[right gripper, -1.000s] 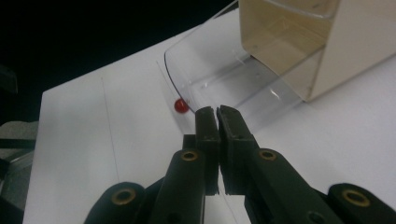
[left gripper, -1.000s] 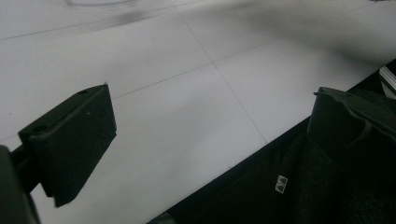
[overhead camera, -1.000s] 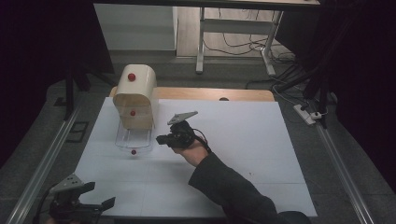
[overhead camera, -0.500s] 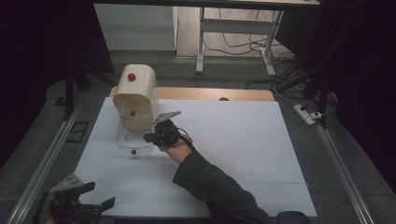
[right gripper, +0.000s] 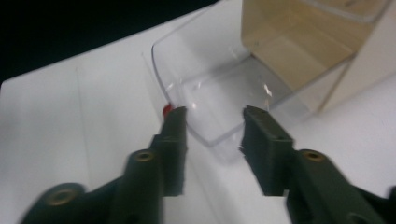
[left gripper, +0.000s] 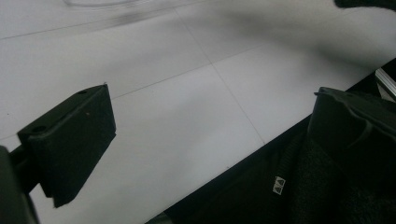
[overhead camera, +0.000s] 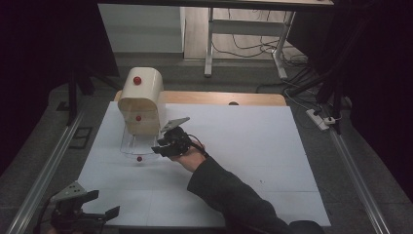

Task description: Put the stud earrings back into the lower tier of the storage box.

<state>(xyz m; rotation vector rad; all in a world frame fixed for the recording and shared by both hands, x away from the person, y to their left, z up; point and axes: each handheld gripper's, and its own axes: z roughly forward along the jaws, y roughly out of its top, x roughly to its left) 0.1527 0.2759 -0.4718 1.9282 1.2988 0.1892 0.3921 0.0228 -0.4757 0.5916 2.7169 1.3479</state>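
Observation:
A cream wooden box with a rounded top stands at the back left of the white table. Its clear door lies folded down flat in front of it and carries a small red knob. My right gripper reaches the door's right edge. Its jaws have just been opening and stand apart. In the right gripper view the clear door has its front corner between the right gripper jaws, untouched by the pads, and the red knob sits by the left jaw's tip. My left gripper rests open at the front left corner.
Another red knob sits on the box's top. A wooden board runs along the table's back edge. Metal rails flank the table. In the left gripper view, my left gripper frames bare white table and a dark sleeve.
My right gripper has moved left to the clear door's edge and its jaws have parted. The left gripper has stayed in place.

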